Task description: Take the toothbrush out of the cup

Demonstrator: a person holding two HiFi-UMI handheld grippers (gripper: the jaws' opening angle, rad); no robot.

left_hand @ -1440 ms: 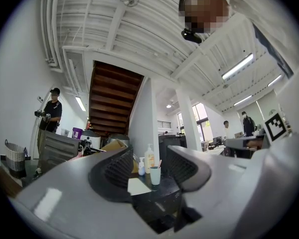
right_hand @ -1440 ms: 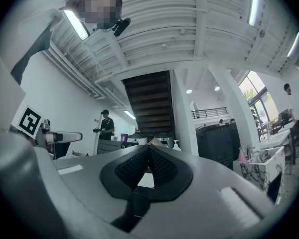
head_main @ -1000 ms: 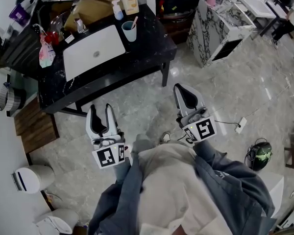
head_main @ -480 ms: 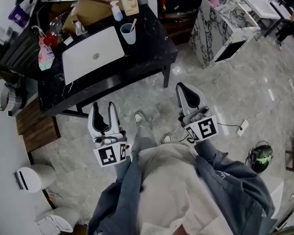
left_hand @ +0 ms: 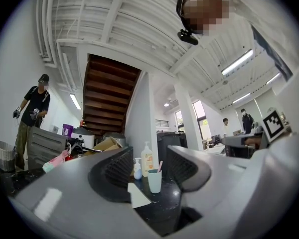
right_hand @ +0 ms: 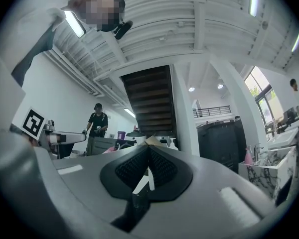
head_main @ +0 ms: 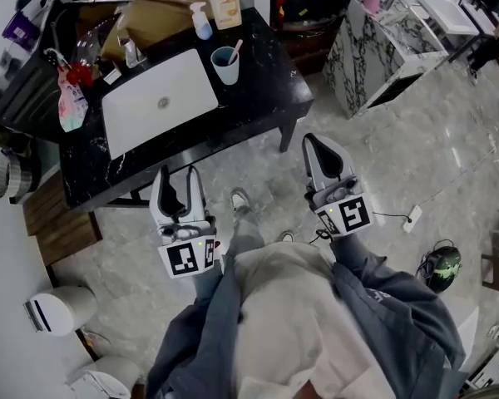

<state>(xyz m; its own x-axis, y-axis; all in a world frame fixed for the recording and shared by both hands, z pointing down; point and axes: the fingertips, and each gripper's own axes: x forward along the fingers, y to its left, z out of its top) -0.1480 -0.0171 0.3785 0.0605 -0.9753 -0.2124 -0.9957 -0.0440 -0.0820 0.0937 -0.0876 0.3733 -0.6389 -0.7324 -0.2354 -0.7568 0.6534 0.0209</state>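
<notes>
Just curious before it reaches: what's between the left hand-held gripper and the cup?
Head view: a strip of floor, then the bare top of the black table and a corner of the white basin. Nothing stands before the cup.

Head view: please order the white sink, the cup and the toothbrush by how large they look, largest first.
1. white sink
2. cup
3. toothbrush, of which only the upper part shows above the cup

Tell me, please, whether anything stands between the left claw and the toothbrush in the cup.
Nothing visible does. The left claw, open, looks straight at the cup and toothbrush across bare black tabletop; the pump bottles stand behind and beside the cup, out of the path.
</notes>
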